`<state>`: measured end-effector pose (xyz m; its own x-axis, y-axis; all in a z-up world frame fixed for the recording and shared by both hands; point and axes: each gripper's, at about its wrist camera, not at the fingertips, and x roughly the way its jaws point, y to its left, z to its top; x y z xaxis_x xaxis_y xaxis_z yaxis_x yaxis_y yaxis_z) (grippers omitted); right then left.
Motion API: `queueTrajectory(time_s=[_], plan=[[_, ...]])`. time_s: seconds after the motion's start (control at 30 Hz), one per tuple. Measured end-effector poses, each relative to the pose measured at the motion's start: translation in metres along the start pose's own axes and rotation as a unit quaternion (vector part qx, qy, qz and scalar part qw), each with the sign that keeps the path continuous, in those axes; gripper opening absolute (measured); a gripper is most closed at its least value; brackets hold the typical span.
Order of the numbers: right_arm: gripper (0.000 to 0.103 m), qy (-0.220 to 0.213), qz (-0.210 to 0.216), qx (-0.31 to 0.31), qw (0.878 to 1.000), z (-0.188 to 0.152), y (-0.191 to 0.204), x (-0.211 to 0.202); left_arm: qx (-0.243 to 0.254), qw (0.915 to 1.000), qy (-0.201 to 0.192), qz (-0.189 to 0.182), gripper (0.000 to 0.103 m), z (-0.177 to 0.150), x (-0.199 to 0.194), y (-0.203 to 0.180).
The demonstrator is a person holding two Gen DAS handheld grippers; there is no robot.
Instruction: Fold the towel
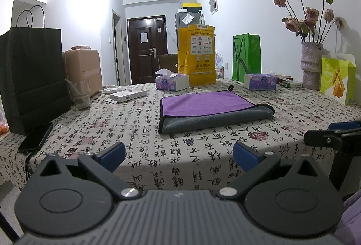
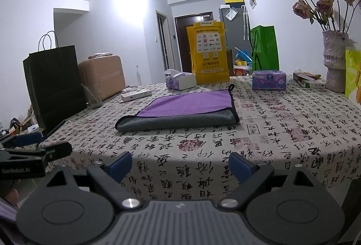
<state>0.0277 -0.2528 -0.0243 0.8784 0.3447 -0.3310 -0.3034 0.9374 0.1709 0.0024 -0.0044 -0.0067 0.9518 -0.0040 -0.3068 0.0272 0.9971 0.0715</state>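
Note:
A towel (image 1: 207,107), purple on top and grey underneath, lies folded flat on the patterned tablecloth (image 1: 135,132) in the middle of the table; it also shows in the right wrist view (image 2: 187,109). Its grey folded edge faces me and a black hanging loop sits at its far right corner. My left gripper (image 1: 179,158) is open and empty, held above the table's near edge, short of the towel. My right gripper (image 2: 180,166) is open and empty, also at the near edge. Each gripper shows at the side of the other's view.
A black paper bag (image 1: 31,78), a phone (image 1: 36,137) and a glass (image 1: 81,96) stand at the left. Two tissue packs (image 1: 172,82) (image 1: 260,81), a yellow bag (image 1: 196,55), a green bag (image 1: 247,55), a vase of dried roses (image 1: 312,64) and a snack box (image 1: 338,80) line the back and right.

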Motion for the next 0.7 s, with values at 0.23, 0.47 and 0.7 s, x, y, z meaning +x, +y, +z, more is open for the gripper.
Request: queueTrajectory(time_s=[0.23, 0.47, 0.7], plan=[[0.092, -0.005, -0.005, 0.0, 1.0, 0.003, -0.002, 0.003, 0.0, 1.0, 0.001, 0.003, 0.103, 0.005, 0.005, 0.002], [0.092, -0.002, -0.011, 0.007, 1.0, 0.001, -0.005, 0.014, 0.002, 0.9997, 0.014, 0.02, 0.103, 0.005, 0.024, 0.004], [0.092, -0.005, -0.017, 0.013, 1.0, 0.007, -0.012, 0.028, -0.022, 0.9989, 0.034, 0.023, 0.103, 0.015, 0.052, 0.007]])
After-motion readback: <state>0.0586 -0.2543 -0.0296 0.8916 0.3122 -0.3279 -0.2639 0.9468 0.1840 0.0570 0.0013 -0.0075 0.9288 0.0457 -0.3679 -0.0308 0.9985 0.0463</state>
